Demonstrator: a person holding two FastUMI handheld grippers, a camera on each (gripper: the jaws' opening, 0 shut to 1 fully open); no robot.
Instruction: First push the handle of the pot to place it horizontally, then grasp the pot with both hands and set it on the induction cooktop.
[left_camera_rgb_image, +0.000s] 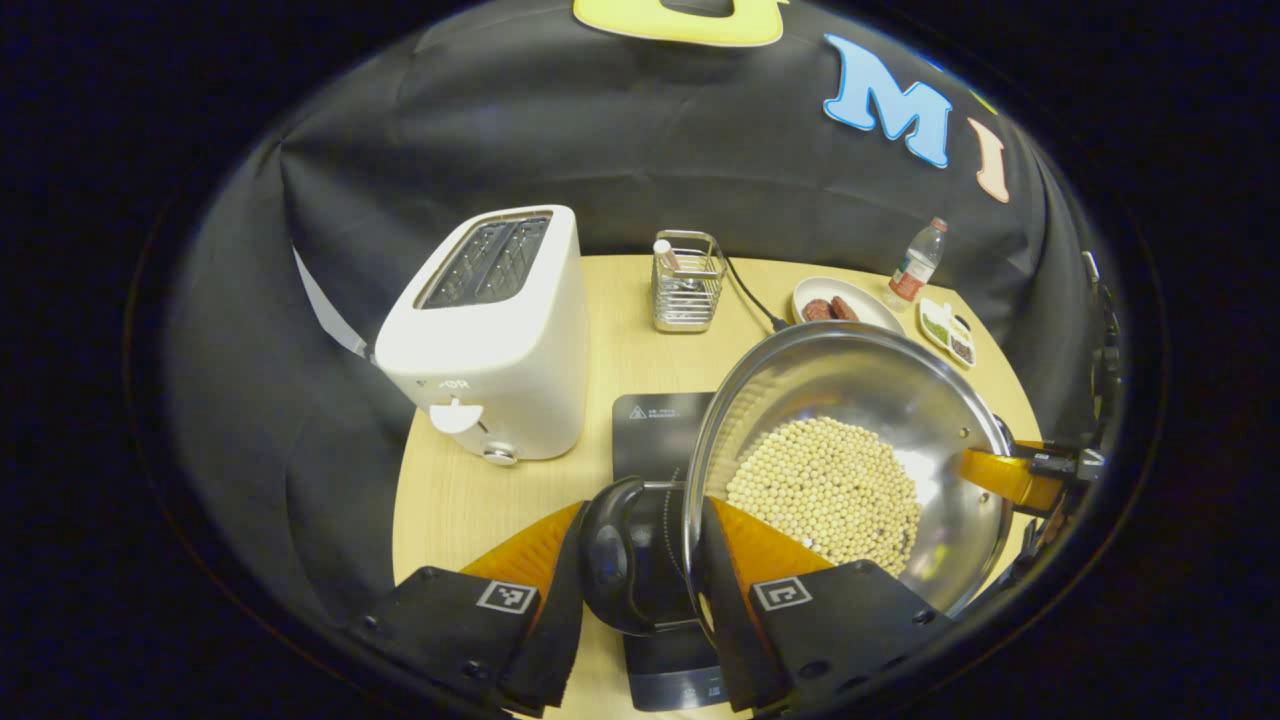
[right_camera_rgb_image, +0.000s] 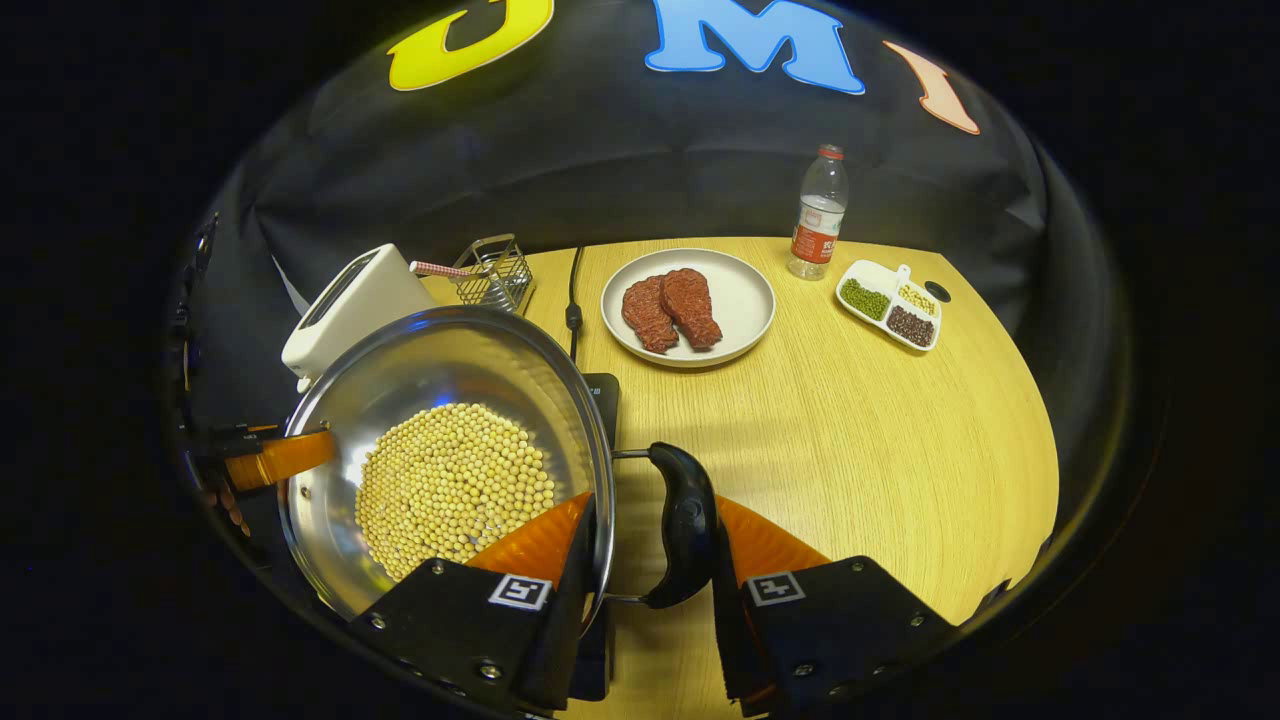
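Left hand-held gripper (left_camera_rgb_image: 640, 590) clamped on pot (left_camera_rgb_image: 850, 460) handle (left_camera_rgb_image: 625, 555); right hand-held gripper (right_camera_rgb_image: 650, 580) clamped on opposite handle (right_camera_rgb_image: 683, 525). Pot of beans (right_camera_rgb_image: 455, 485) over induction cooktop (left_camera_rgb_image: 655, 425), near table (right_camera_rgb_image: 880, 430) front edge.

Your left gripper (left_camera_rgb_image: 640, 600) and right gripper (right_camera_rgb_image: 650, 600) each carry 2 black blocks with small screws and 1 square black-and-white tag apiece.
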